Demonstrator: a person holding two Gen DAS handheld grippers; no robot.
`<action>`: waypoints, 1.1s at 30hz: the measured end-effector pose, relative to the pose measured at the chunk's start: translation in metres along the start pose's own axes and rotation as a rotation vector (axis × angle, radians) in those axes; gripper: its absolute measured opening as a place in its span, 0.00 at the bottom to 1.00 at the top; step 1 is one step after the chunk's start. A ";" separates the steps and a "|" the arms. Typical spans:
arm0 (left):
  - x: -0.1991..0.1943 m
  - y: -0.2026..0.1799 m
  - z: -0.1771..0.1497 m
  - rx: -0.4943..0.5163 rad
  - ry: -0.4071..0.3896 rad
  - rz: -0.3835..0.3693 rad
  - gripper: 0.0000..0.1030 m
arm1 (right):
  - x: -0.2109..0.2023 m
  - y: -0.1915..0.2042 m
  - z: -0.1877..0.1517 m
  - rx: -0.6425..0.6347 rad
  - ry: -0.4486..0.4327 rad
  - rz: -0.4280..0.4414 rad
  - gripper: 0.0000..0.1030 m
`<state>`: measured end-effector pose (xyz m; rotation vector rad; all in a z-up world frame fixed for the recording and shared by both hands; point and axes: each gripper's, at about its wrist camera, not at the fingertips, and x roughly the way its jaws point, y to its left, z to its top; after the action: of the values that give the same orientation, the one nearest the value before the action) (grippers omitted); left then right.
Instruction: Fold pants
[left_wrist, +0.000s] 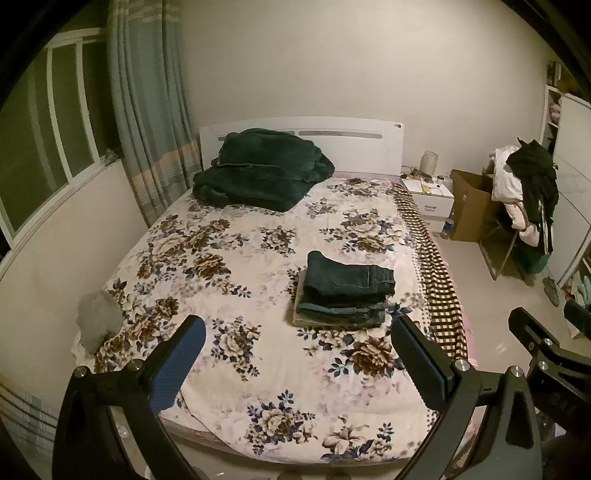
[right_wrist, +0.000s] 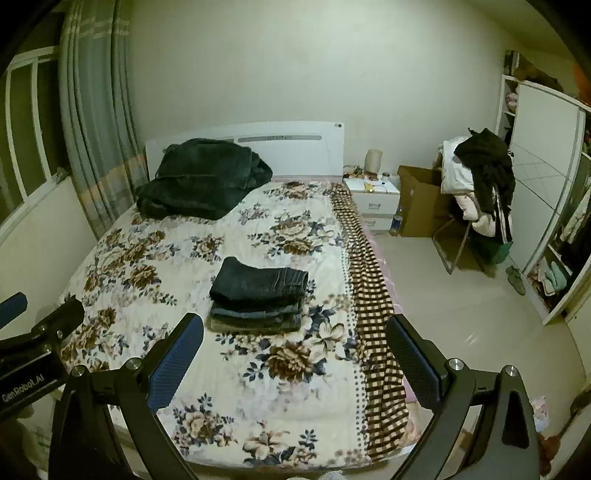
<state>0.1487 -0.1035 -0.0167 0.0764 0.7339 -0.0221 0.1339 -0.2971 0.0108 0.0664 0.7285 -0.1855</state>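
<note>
A stack of folded pants (left_wrist: 345, 293) (right_wrist: 258, 295) lies on the floral bedspread (left_wrist: 236, 258) (right_wrist: 155, 266), toward the right side of the bed; dark jeans are on top, with lighter pairs under them. My left gripper (left_wrist: 295, 362) hovers open above the foot of the bed, nothing between its fingers, well short of the stack. My right gripper (right_wrist: 291, 362) is also open and holds nothing, at about the same distance. Each gripper shows at the edge of the other's view.
A dark green blanket (left_wrist: 258, 170) (right_wrist: 201, 177) is heaped by the white headboard. A grey bundle (left_wrist: 98, 319) sits at the bed's left edge. A nightstand (right_wrist: 373, 201), a cardboard box (right_wrist: 417, 203), a chair piled with clothes (right_wrist: 476, 177) and a wardrobe (right_wrist: 546, 184) stand to the right.
</note>
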 end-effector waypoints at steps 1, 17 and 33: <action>0.000 0.000 0.000 0.000 0.000 0.002 1.00 | 0.002 0.000 -0.001 0.000 0.001 0.000 0.98; 0.004 0.005 0.002 -0.006 0.000 0.011 1.00 | 0.006 -0.003 -0.003 0.000 0.002 -0.001 1.00; 0.004 0.004 0.002 -0.004 0.001 0.011 1.00 | 0.009 -0.003 0.000 -0.005 0.005 0.000 1.00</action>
<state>0.1536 -0.1000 -0.0177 0.0763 0.7341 -0.0095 0.1396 -0.3018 0.0046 0.0616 0.7339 -0.1836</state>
